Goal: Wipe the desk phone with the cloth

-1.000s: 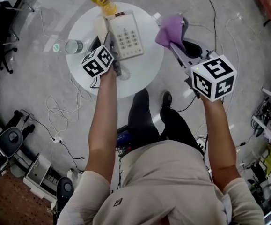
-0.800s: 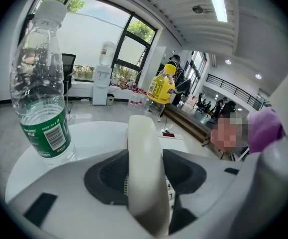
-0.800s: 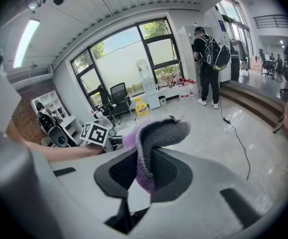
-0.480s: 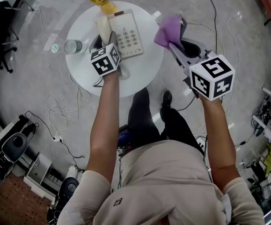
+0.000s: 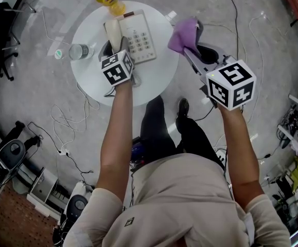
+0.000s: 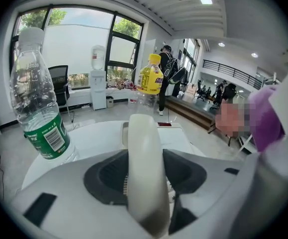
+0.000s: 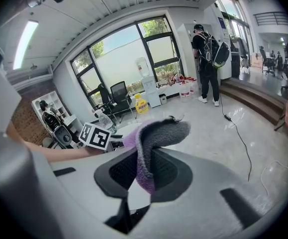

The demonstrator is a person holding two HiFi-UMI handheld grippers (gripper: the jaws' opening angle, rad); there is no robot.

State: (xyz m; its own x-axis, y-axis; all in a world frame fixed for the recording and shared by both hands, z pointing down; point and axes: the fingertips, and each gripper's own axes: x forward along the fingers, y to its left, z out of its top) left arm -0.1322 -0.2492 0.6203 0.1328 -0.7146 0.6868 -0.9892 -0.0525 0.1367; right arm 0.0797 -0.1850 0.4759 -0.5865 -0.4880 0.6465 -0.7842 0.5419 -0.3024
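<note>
The left tongs (image 6: 144,179) are closed on the cream-white plastic handset (image 6: 144,146) of the desk phone; the two dark pads press on its sides and its rounded end rises between them in the left gripper view. In the head view the handset lies along the left edge of the white push-button desk phone (image 5: 141,37), which sits in the upper middle of the round white worktop (image 5: 149,81); whether the handset is lifted clear of its cradle cannot be told. The right tongs (image 7: 144,172) are clamped on a folded purple fleecy cloth (image 7: 158,133), held off the right edge of the worktop, near the phone but not touching it. A clear plastic water bottle with a white cap (image 6: 37,103) stands at the left of the left gripper view; its green label carries a barcode and small white print too fine to read. A yellow plastic bottle with a yellow cap (image 6: 150,78) stands behind the phone, and its label bears dark characters that cannot be made out. A narrow dark-red strip (image 6: 166,125) marks the phone's far end, with no legible writing. Each gripper's cube shows black-and-white square markers (image 5: 231,84).
</note>
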